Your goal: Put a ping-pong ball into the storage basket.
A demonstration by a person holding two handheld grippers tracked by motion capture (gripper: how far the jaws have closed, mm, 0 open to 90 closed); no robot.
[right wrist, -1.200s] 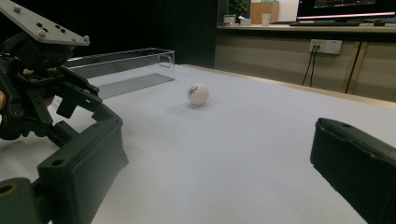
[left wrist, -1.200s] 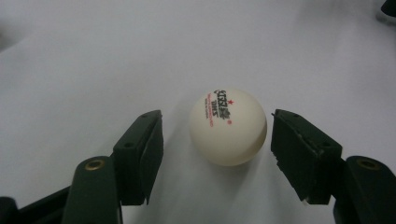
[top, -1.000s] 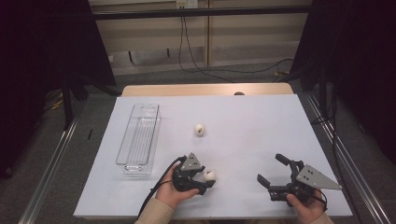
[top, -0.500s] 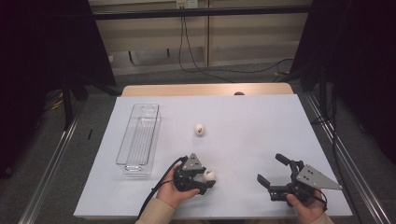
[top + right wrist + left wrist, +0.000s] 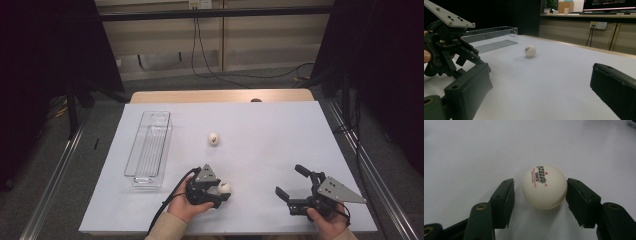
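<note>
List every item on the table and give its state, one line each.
Near ball: on the table between the left tool's pads, which have just been closing; one pad touches, the other stands apart.
Far ball: free on the table.
Clear tray: upright, empty.
Right tool: open, empty.

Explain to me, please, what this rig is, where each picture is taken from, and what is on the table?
A person sits at a white table holding a hand-operated two-jaw tool in each hand. One picture looks down from above; the other two come from cameras riding on the tools. The left tool has just been closing around a white ping-pong ball: one jaw touches it, the other stands a little off, so it is not yet gripped. The right tool rests open with nothing between its jaws. A second ping-pong ball lies mid-table, and a clear plastic tray sits to the left.
</note>
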